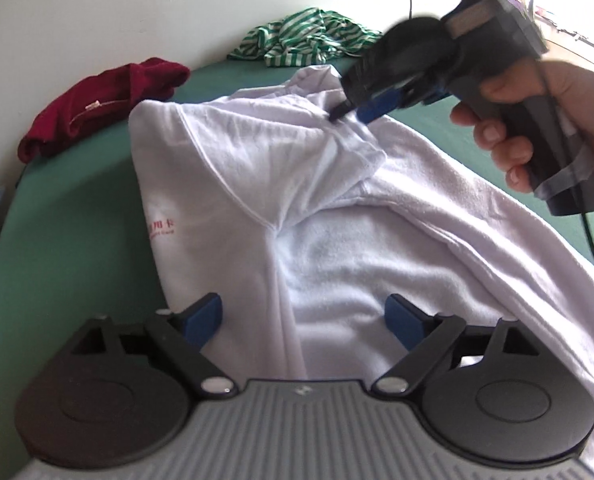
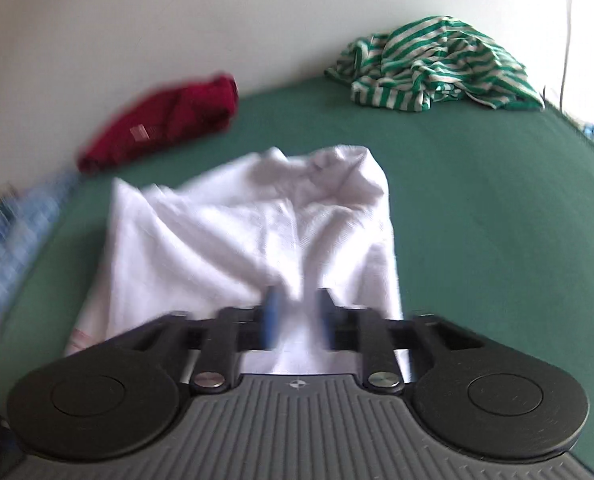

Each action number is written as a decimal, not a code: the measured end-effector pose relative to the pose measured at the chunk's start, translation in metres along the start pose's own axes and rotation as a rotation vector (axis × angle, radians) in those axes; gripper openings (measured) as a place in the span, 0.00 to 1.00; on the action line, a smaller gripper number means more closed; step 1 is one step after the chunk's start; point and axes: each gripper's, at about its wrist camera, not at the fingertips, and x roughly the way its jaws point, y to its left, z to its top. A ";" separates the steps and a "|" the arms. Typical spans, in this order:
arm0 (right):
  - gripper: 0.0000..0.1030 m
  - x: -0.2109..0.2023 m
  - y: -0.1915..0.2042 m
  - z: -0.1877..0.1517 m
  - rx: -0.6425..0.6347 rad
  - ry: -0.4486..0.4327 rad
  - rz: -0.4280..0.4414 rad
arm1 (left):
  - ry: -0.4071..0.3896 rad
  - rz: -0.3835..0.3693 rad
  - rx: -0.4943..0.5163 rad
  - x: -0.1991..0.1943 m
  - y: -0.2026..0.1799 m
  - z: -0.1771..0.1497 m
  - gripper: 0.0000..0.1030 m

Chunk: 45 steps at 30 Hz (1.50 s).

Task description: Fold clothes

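Black left gripper with blue pads, ribbed grey body, silver screws.

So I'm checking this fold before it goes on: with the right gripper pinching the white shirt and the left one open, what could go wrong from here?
The right gripper pinches only a small bunch of the white shirt, so the fabric could slip out mid-fold. The left gripper is open and holds nothing, so the shirt may drag across the green surface and crease unevenly.
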 end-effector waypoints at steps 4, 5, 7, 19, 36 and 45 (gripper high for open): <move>0.38 -0.003 0.000 -0.009 0.044 0.062 0.047 | -0.001 0.000 0.005 -0.003 -0.002 -0.005 0.91; 0.11 -0.001 0.000 -0.011 0.050 0.097 0.063 | -0.001 -0.001 0.006 -0.004 -0.003 -0.006 0.92; 0.02 -0.005 -0.001 -0.016 0.033 0.113 0.046 | -0.001 -0.001 0.008 -0.006 -0.004 -0.008 0.93; 0.39 0.049 0.020 0.036 -0.043 -0.061 -0.051 | 0.001 0.014 -0.010 -0.010 -0.007 -0.014 0.98; 0.44 0.040 0.014 0.045 -0.070 -0.156 -0.090 | -0.067 0.006 -0.026 -0.016 -0.003 -0.023 0.99; 0.30 0.010 -0.009 0.007 0.022 -0.014 -0.044 | -0.070 -0.007 -0.021 -0.017 -0.001 -0.023 0.99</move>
